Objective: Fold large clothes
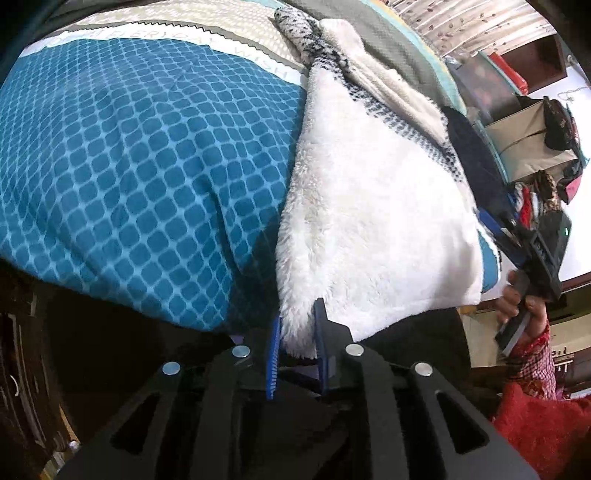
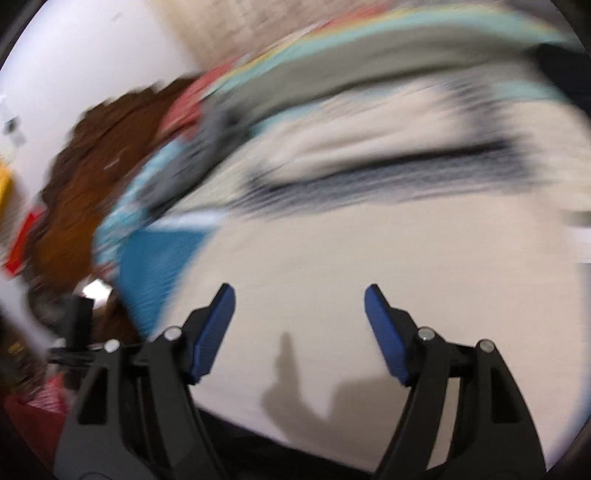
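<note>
Left wrist view. The left tool (image 1: 297,343) is being shown low in the frame, its two blue pads (image 1: 274,354) pinching the near corner of a white fleece garment (image 1: 373,229). The garment is lying spread on a bed, its plush side up, with a black-and-white checked edge (image 1: 417,136) running along its far right side and a speckled sleeve or end (image 1: 295,26) reaching away towards the top of the frame. To its left, touching it, a teal bedcover with a rounded-square pattern (image 1: 140,158) is being draped over the bed's edge; a beige and grey band of the same cover (image 1: 207,22) is lying farther back. At the right edge, the right tool (image 1: 532,251) is being held by a hand (image 1: 521,302) in a red-checked sleeve (image 1: 535,362), just off the garment's right corner. Shelving with clutter (image 1: 532,122) is standing behind.

Right wrist view. The picture is being heavily blurred by motion. The right tool (image 2: 299,332) is being shown with its blue pads (image 2: 212,332) spread wide apart and nothing between them. The white fleece garment (image 2: 369,258) is filling the frame beneath, its dark checked stripe (image 2: 369,170) crossing above. A patch of teal bedcover (image 2: 155,266) is lying at the left, with a brown mass (image 2: 88,184) beyond it, not identifiable.
</note>
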Available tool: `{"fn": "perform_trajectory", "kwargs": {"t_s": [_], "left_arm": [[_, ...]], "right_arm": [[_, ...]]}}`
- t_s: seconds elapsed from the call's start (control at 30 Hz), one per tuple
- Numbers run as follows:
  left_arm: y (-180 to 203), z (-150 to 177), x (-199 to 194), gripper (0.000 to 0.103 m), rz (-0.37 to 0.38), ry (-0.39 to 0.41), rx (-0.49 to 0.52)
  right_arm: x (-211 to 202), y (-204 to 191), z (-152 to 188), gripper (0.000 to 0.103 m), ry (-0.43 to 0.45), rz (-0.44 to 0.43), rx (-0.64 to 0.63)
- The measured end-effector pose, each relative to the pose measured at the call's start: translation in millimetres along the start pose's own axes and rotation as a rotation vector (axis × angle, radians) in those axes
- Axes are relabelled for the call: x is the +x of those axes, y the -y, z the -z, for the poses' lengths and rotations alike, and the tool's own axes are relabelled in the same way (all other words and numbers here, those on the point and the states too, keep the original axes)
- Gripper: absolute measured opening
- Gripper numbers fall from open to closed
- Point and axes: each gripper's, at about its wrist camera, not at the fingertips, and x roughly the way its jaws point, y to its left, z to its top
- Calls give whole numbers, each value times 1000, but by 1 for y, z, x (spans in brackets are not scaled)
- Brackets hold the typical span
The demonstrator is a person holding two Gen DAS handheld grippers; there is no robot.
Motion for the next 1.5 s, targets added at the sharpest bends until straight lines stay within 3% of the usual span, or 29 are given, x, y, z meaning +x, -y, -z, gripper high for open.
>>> {"fn": "perform_trajectory", "kwargs": {"t_s": [0.07,0.17,0.27,0.3,0.33,0.4,0.5,0.6,0.7,0.77,0.8,0.83,0.93,1.07,1.27,1.5], "left_arm": [[3,-8,6,42,1,-17,-4],[12,-12,10,42,-1,-33,6],[15,-11,15,42,-12,-47,1],[15,-10,15,42,-16,-51,-1],[16,-10,17,42,-22,-53,-3],[17,-12,19,42,-34,-57,0],[13,-14,13,42,-52,-47,10],[7,-13,11,42,-80,-50,11],[7,-13,14,42,-134,-63,35],[11,-13,14,42,-156,-63,56],[15,-13,13,42,-173,-57,69],[17,-13,12,42,-189,-50,77],[21,-11,12,42,-236,-32,81],[22,-2,8,42,-293,-9,87],[24,5,6,42,-379,15,111],[22,12,7,42,-389,24,103]], "right_arm": [[-22,48,3,70,9,152,44],[-37,96,18,70,-24,243,117],[-35,119,40,56,-99,197,207],[-34,122,46,37,-123,160,218],[-34,118,52,6,-137,118,211],[-44,112,61,5,-118,65,224],[-65,113,76,4,-116,104,251],[-65,134,92,5,-163,114,315],[-70,123,83,10,-105,87,284],[-79,108,74,32,-35,127,223],[-81,104,70,56,-13,147,205],[-87,99,66,62,19,167,187],[-90,90,54,62,57,188,177],[-83,57,40,62,84,150,110],[-43,7,45,62,-26,122,-20],[-9,11,64,62,-148,179,27]]}}
